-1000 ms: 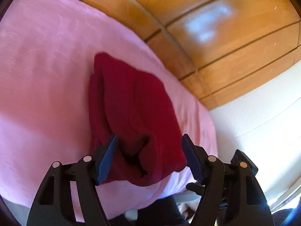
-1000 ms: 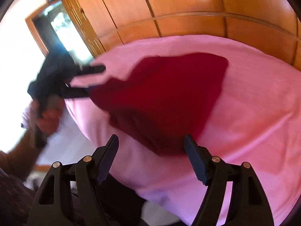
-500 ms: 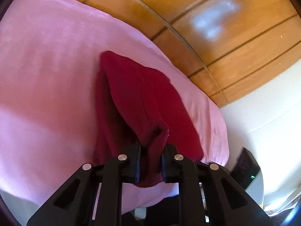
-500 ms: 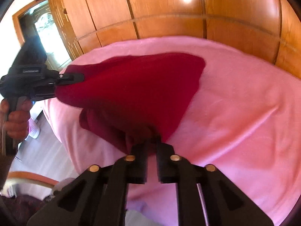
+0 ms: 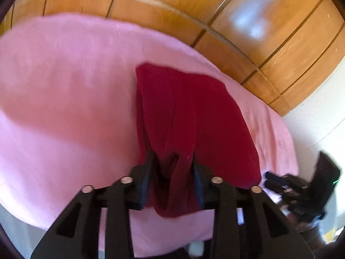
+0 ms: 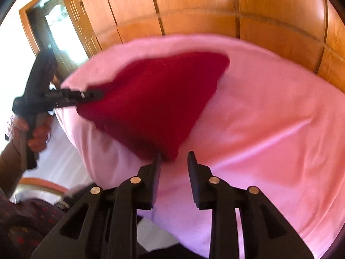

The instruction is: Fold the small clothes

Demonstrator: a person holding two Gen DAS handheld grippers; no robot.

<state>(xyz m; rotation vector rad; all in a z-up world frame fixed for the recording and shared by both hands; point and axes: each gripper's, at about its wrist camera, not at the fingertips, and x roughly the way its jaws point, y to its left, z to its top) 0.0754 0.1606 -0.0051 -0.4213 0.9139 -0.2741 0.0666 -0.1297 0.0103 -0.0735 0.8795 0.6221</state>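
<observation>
surface: pink sheet (image 6: 269,118) | lying on it: folded dark red garment (image 6: 155,99)

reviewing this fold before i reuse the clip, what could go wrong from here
1. The left gripper has bunched layers of the dark red garment between jaws that look partly parted; the hold may slip and the fold fall open.
2. The right gripper has its jaws open at the garment's near corner with no cloth between them, so pulling from the left alone could skew the fold.
3. The garment lies near the pink cover's edge and could slide off.
</observation>
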